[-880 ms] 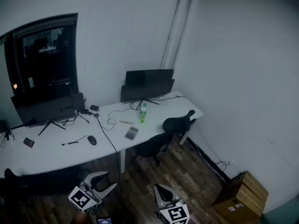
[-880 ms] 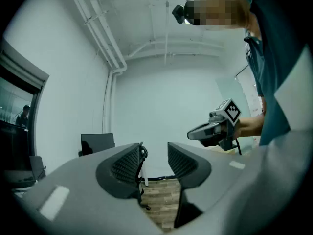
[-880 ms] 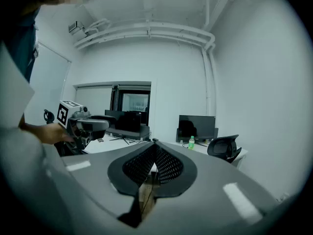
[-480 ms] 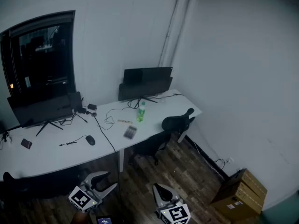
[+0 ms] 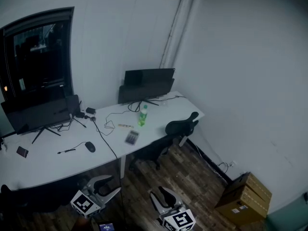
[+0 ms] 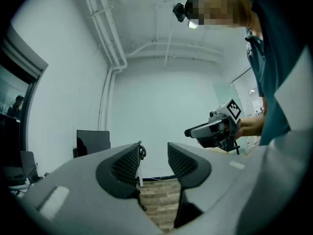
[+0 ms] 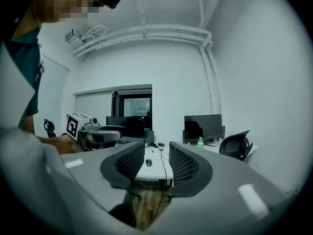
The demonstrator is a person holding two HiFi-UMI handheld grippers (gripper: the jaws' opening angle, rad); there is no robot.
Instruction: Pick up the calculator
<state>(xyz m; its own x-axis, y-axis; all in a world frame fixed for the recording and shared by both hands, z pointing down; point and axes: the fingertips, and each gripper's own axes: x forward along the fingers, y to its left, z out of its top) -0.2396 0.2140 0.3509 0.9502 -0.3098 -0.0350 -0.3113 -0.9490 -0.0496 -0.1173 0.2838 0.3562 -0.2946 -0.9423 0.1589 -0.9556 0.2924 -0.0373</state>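
Observation:
The calculator (image 5: 132,137), a small dark slab with grey keys, lies flat near the front edge of the white desk (image 5: 57,158), across the room. My left gripper (image 5: 109,186) is at the bottom of the head view over the wooden floor, open and empty. The right gripper (image 5: 159,196) is beside it, also open and empty. Both are far short of the desk. In the left gripper view the jaws (image 6: 154,153) stand apart facing a bare wall, with the right gripper (image 6: 210,129) alongside. In the right gripper view the jaws (image 7: 156,153) face the desk.
On the desk stand a green bottle (image 5: 142,115), a mouse (image 5: 90,147), cables and two dark monitors (image 5: 147,83). A black office chair (image 5: 180,126) sits at the desk's right end. Cardboard boxes (image 5: 243,198) are stacked on the floor at the right wall.
The desk, calculator and chair have drifted a little left in the head view. The right gripper has edged left and up. Both grippers stay open and empty.

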